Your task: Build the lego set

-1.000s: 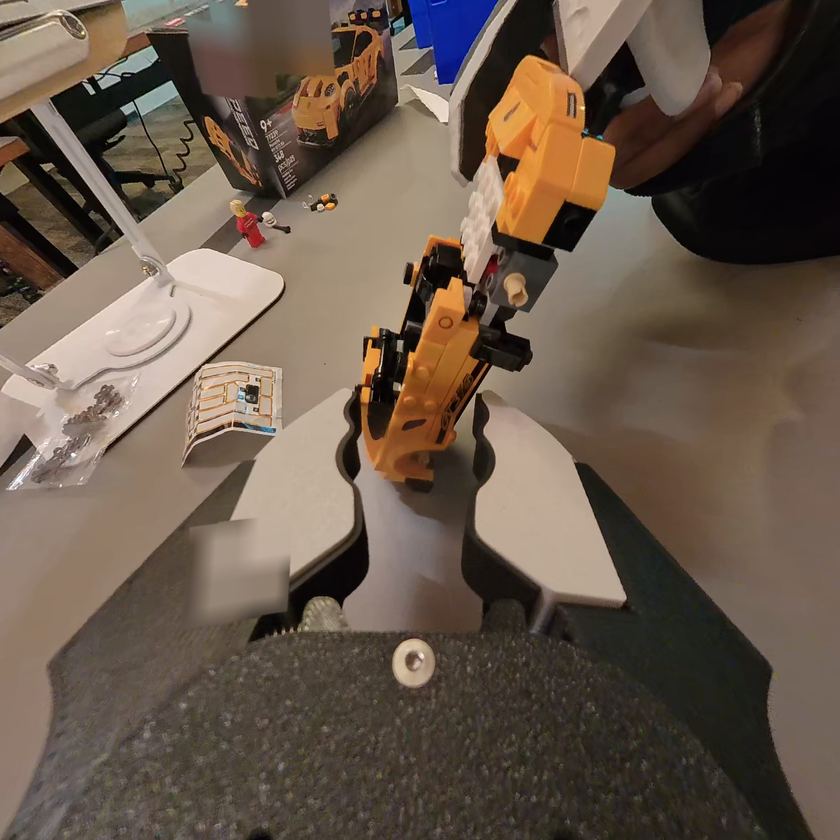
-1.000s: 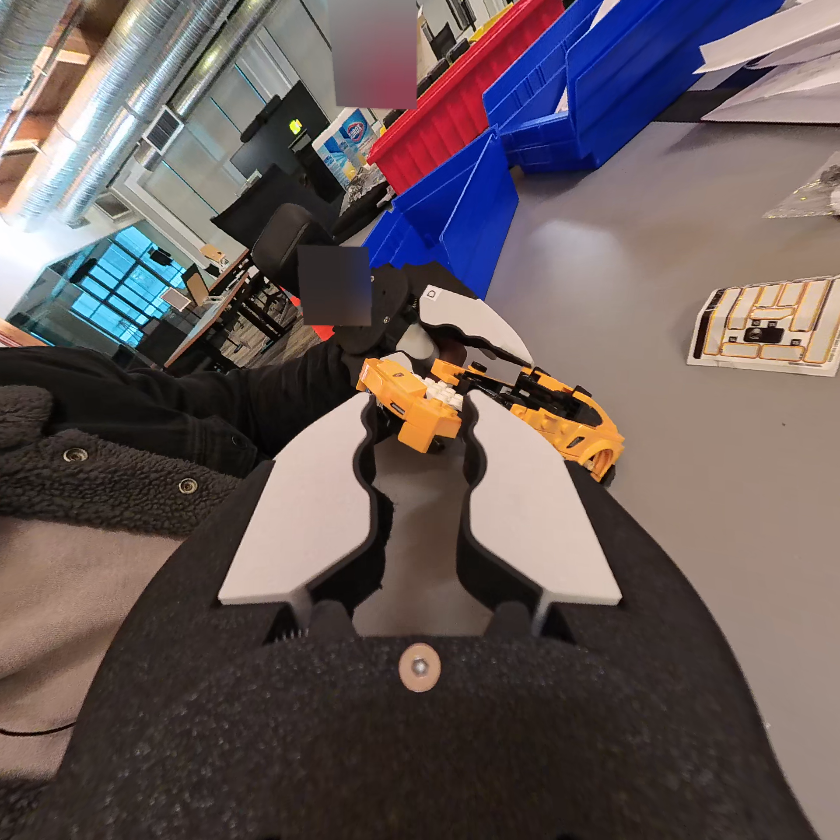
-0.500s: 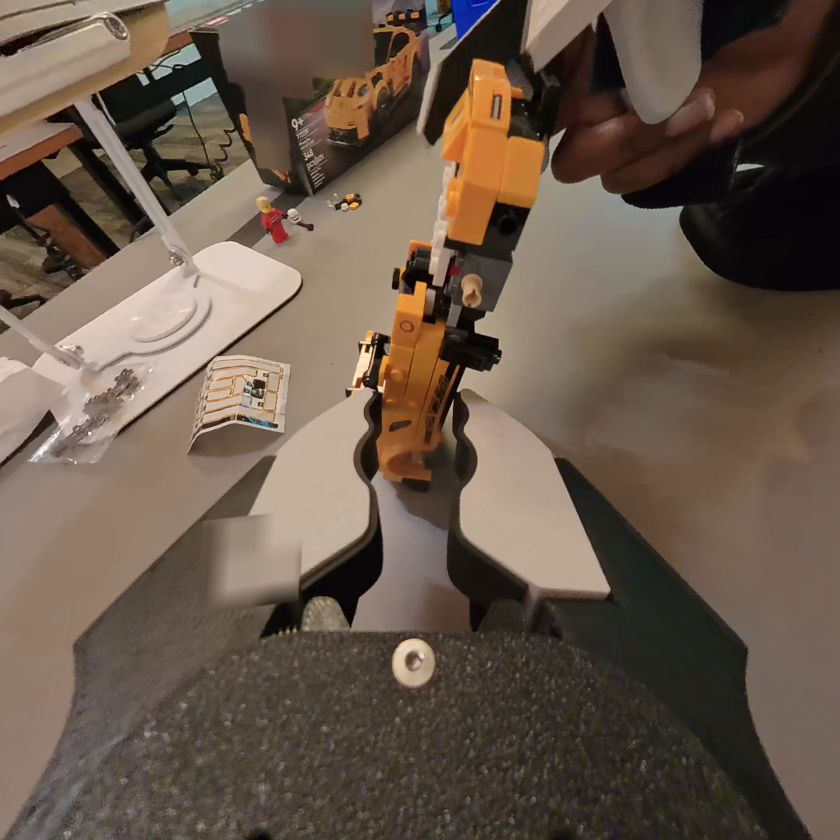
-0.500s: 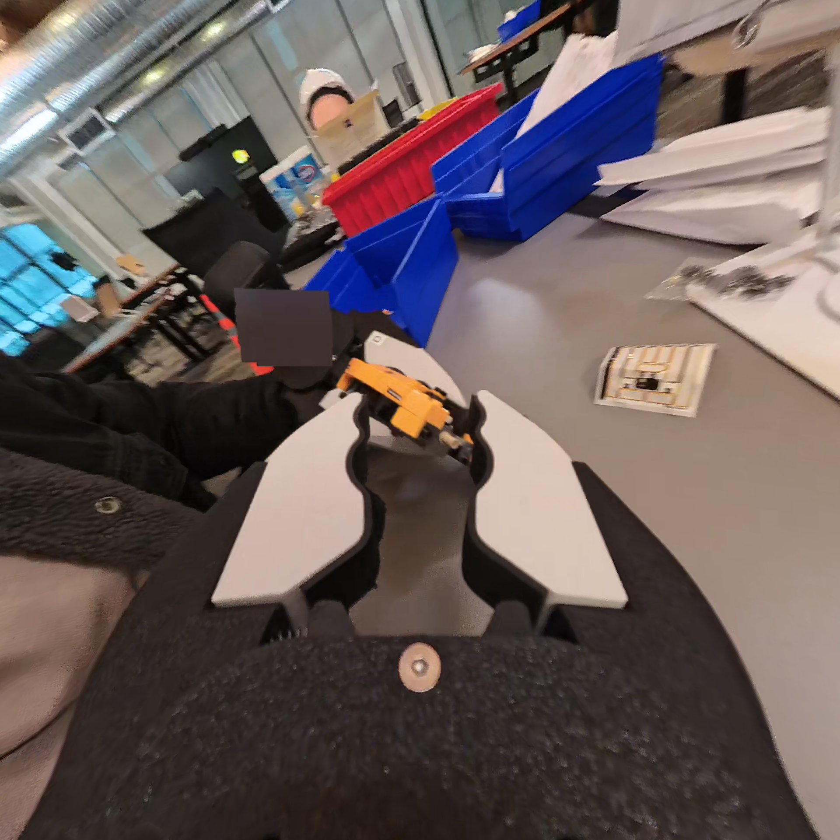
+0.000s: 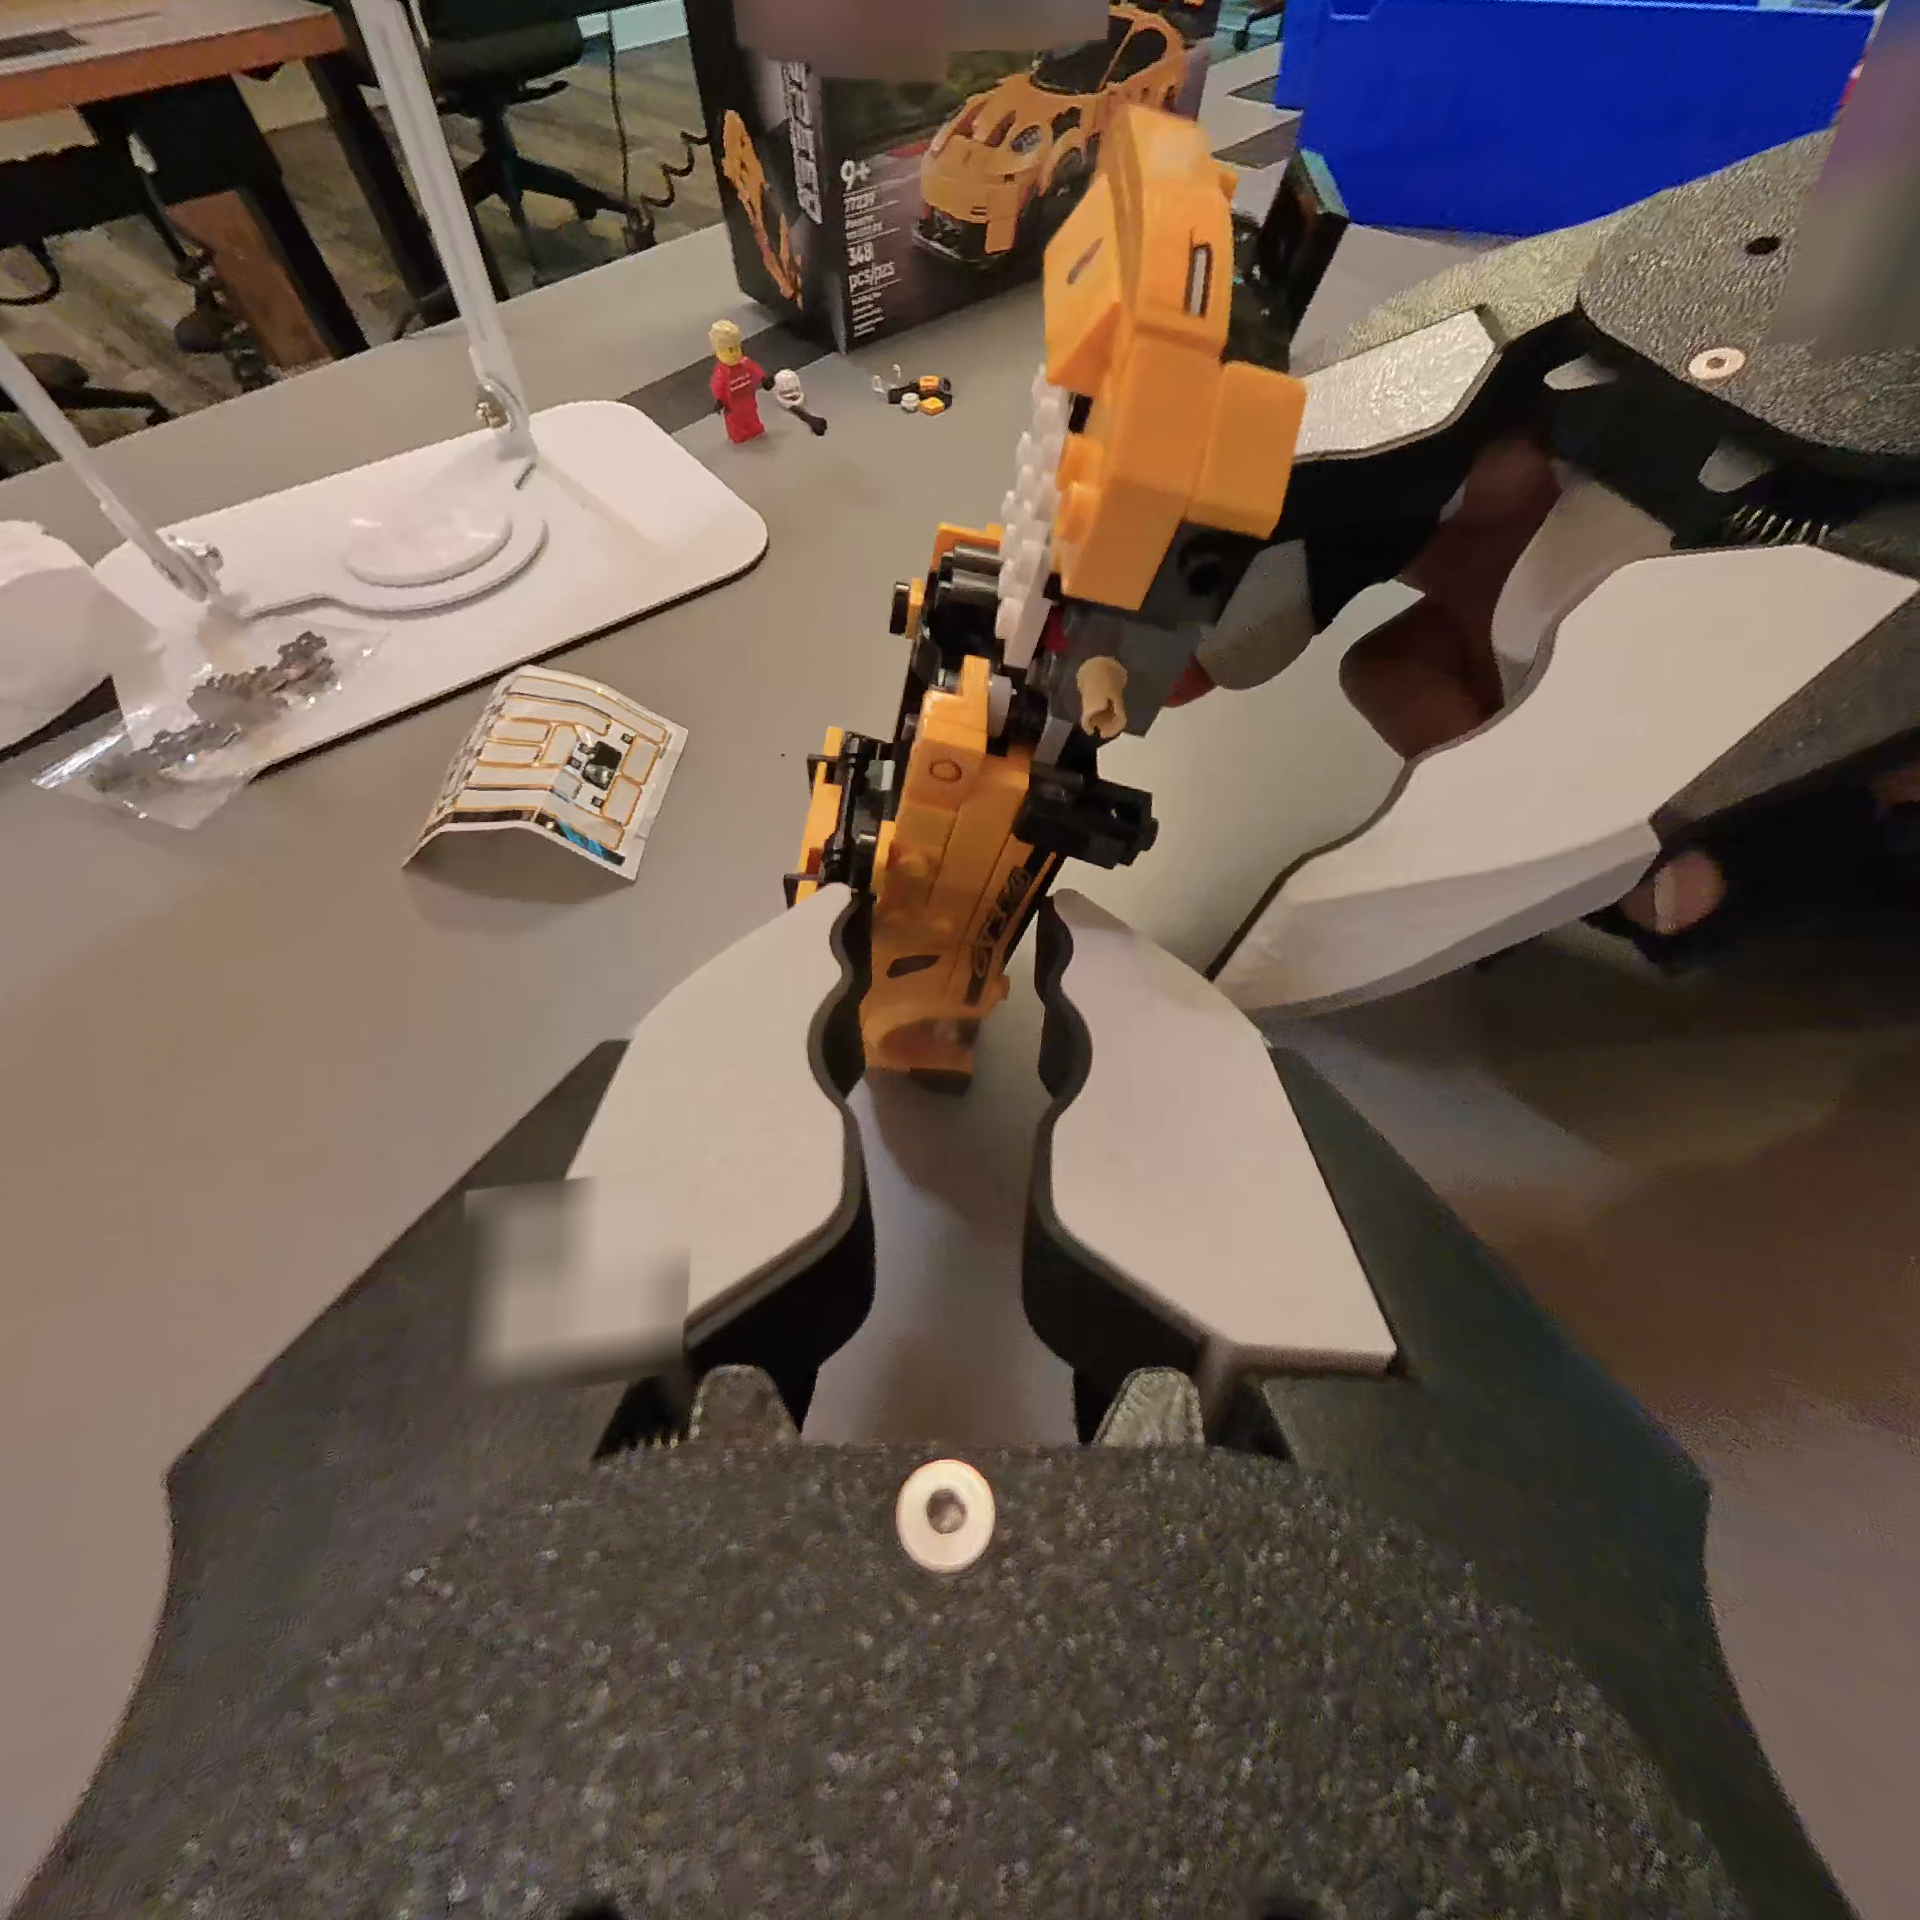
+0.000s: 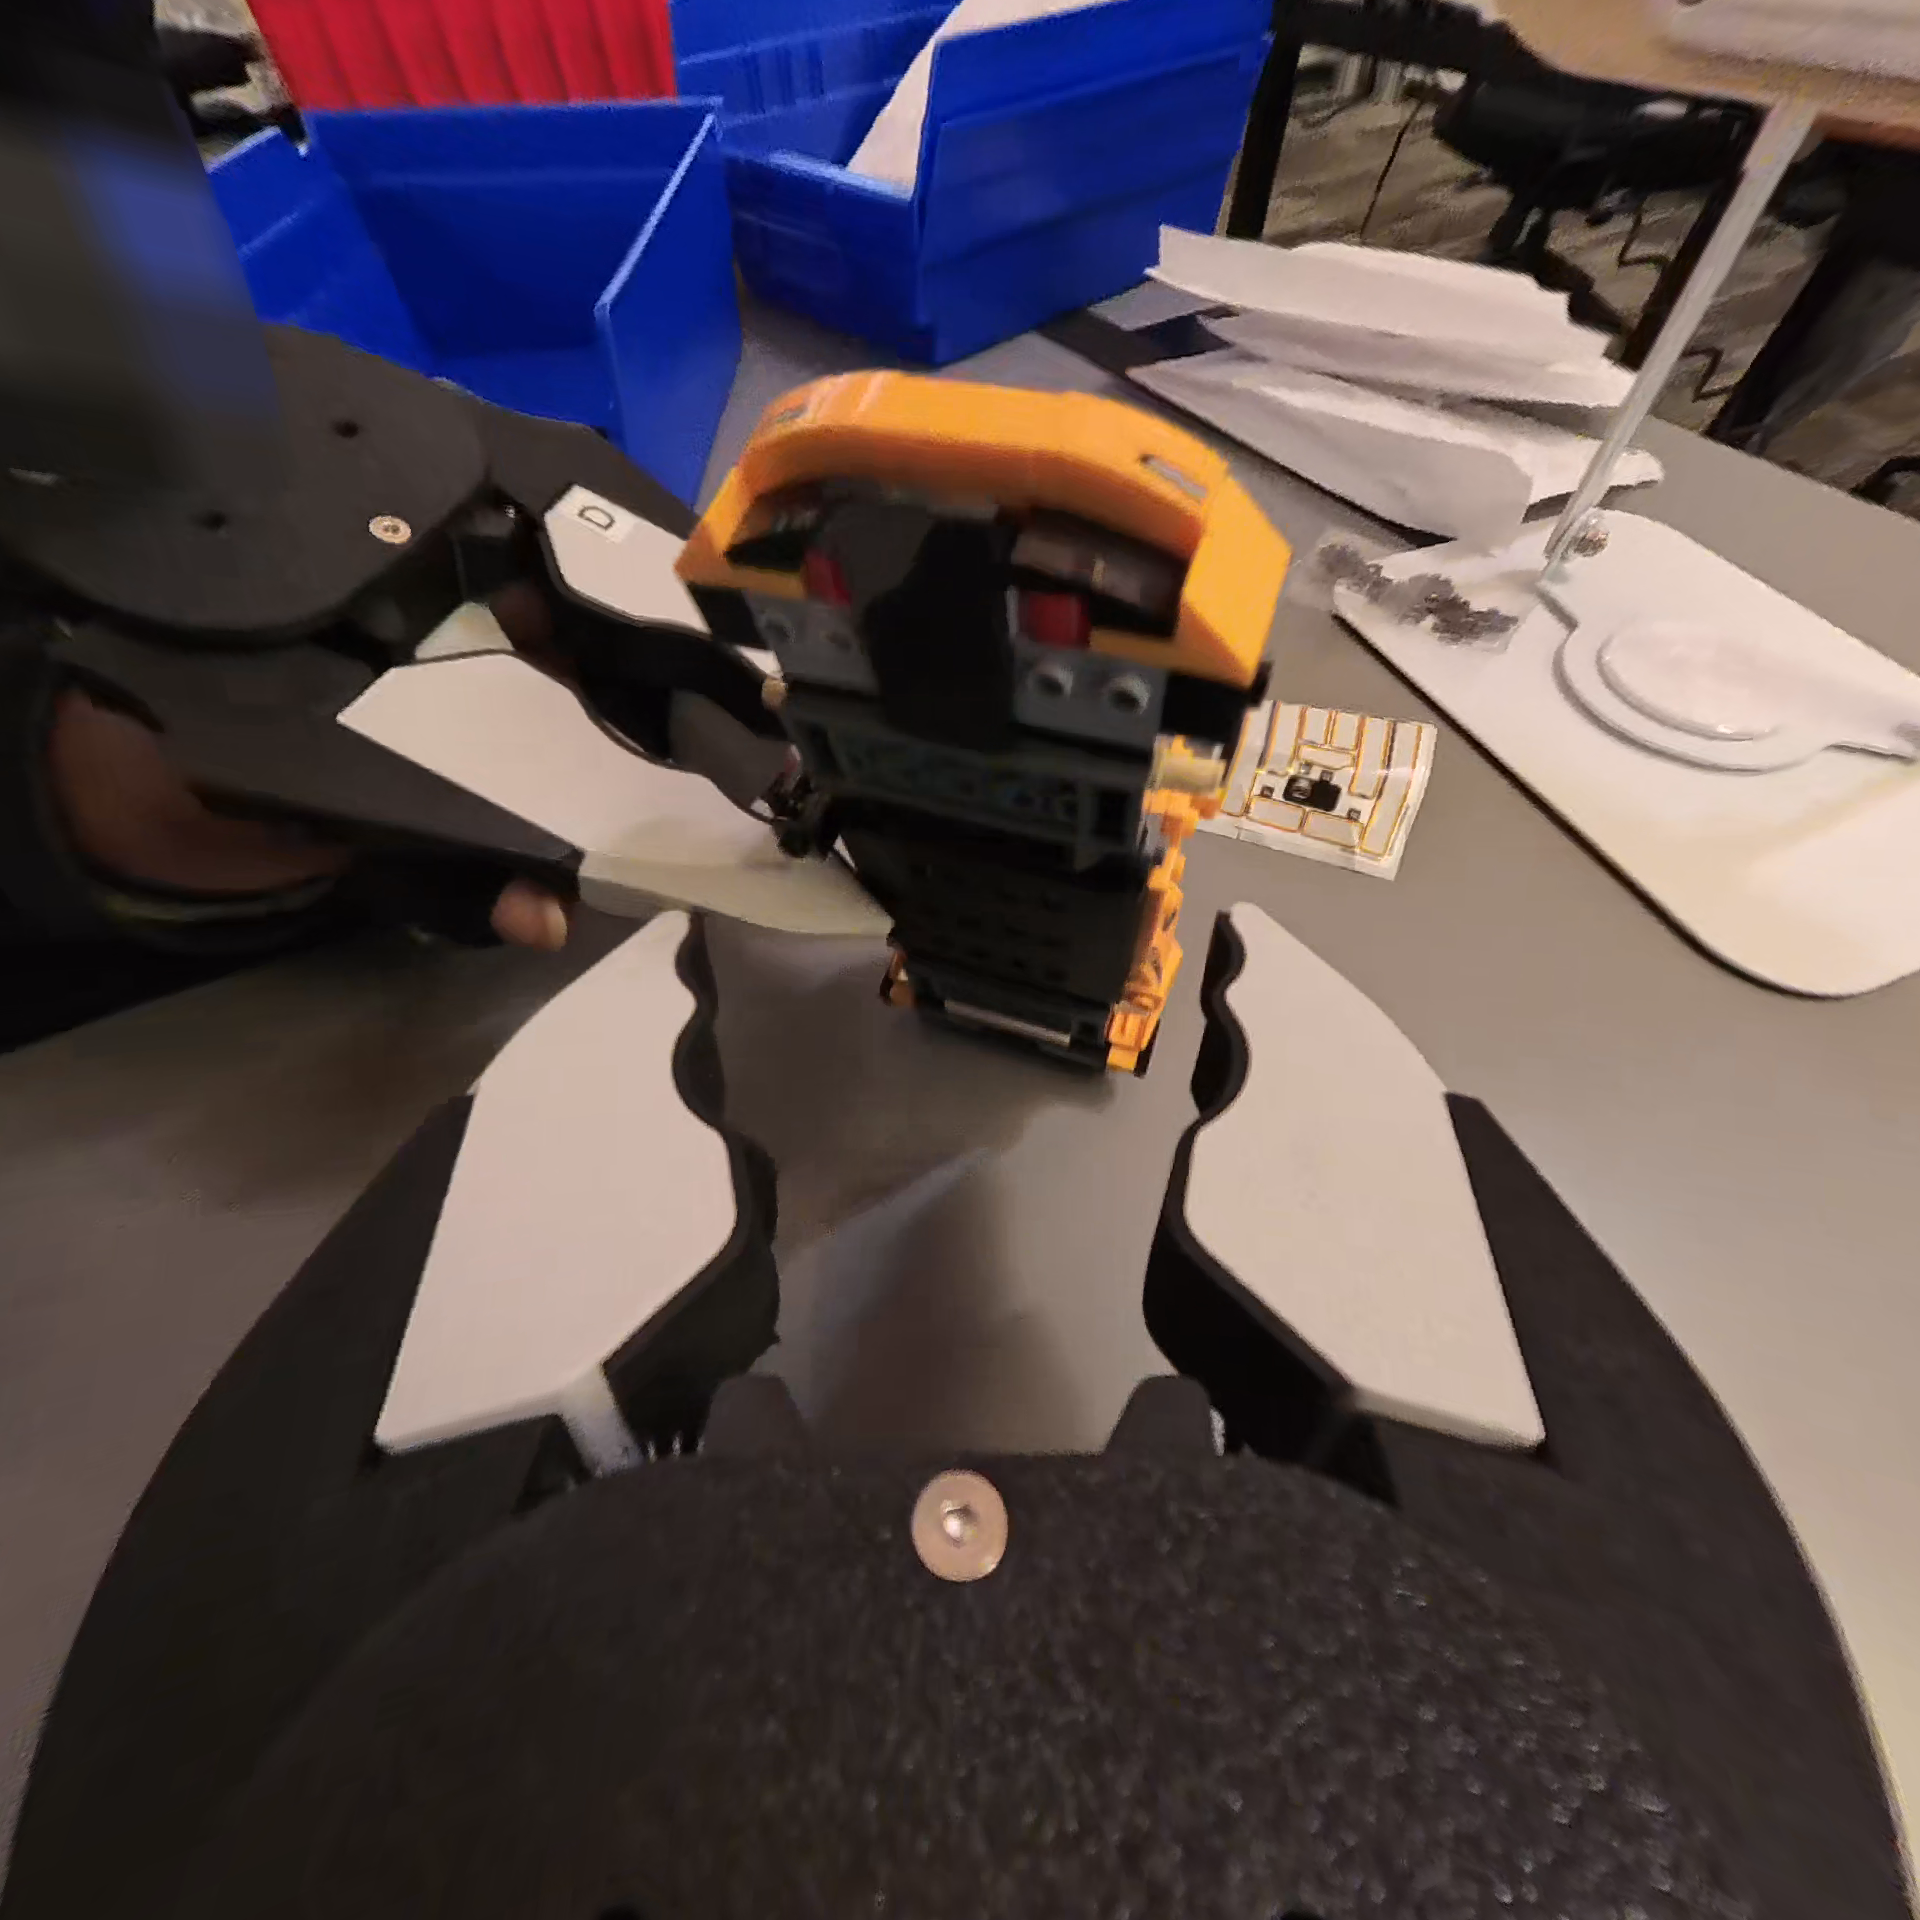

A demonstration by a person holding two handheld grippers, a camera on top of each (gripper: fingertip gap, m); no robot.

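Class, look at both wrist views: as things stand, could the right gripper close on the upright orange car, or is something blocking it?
Probably yes. The right gripper is open with the orange car just beyond its fingertips and bare table between. The left gripper clamps the car's lower end, crowding one side.

We're in an open office-cum-workshop, long grey worktable point(image 5: 312, 1039), stacked blue plastic storage bins point(image 6: 935, 208), a red plastic bin point(image 6: 468, 47), black swivel chairs point(image 5: 499, 52), a wooden desk point(image 5: 156, 52) behind
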